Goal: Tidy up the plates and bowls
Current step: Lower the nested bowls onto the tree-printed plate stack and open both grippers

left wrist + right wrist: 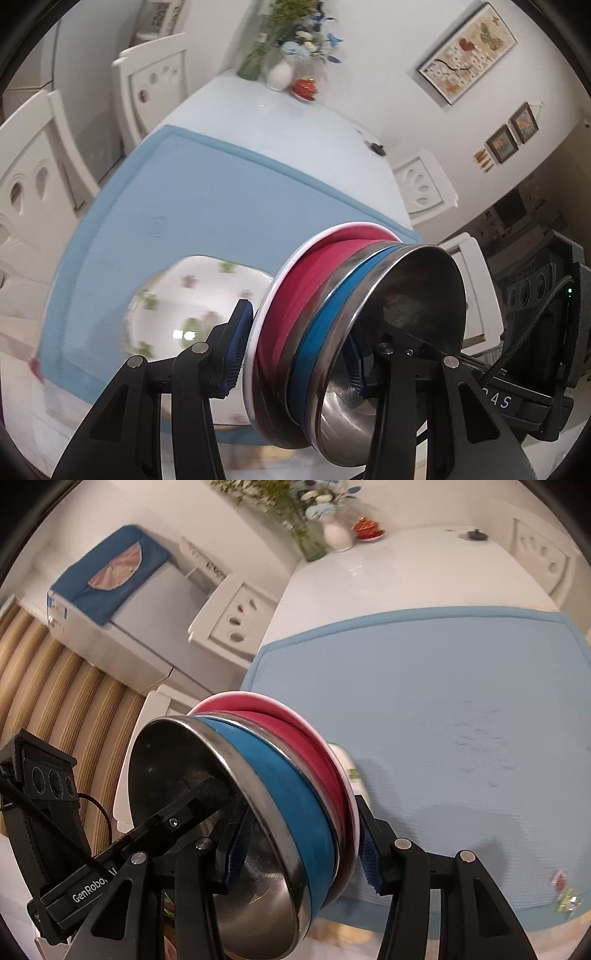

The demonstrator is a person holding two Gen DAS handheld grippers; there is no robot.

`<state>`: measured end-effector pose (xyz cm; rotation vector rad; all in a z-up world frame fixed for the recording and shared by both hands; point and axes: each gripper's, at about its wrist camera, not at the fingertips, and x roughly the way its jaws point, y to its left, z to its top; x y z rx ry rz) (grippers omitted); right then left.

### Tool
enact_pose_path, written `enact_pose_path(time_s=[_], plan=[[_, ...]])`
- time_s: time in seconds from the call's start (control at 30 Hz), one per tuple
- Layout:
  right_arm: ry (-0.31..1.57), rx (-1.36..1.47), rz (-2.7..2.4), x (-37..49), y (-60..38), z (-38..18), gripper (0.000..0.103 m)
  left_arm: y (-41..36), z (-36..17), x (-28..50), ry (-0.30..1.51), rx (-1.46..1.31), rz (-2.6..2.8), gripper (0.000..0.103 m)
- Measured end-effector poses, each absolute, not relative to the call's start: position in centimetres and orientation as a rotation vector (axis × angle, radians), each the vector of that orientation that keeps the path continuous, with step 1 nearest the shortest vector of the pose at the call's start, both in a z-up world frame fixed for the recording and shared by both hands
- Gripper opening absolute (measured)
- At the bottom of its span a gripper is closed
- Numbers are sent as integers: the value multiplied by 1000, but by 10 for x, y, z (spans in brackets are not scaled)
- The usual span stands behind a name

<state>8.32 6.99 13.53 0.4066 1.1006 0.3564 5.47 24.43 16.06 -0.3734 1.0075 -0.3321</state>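
Observation:
A nested stack of bowls (332,314) hangs in the air over the table: a steel bowl with a blue outside on top, then a steel one with a red outside, then a red dish with a white rim. My left gripper (297,358) is shut on the stack's edge, one pad inside the steel bowl and one under the white rim. My right gripper (304,854) is shut on the opposite edge of the stack (295,794) the same way. Below it, a white floral bowl (192,295) rests on the blue mat (207,192).
The mat covers the near half of a white table (388,572). Vases of flowers (280,70) and a red ornament (304,88) stand at its far end, with a small black object (376,147) near an edge. White chairs (155,81) surround it. A small wrapper (563,890) lies on the mat's corner.

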Motion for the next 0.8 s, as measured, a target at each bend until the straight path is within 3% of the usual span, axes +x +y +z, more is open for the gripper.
enact_pose_path(time_s=[0.3,0.5,0.8], plan=[[1191,353,320,93,122,94,51,291,115,66,1113,-351,-371,42],[1248,373,229,98,120,65,51,285,80,76,1208,-311,-426,42],[1285,481,127,113,109,45,51,274,68,91,1262,-284,-483,42]])
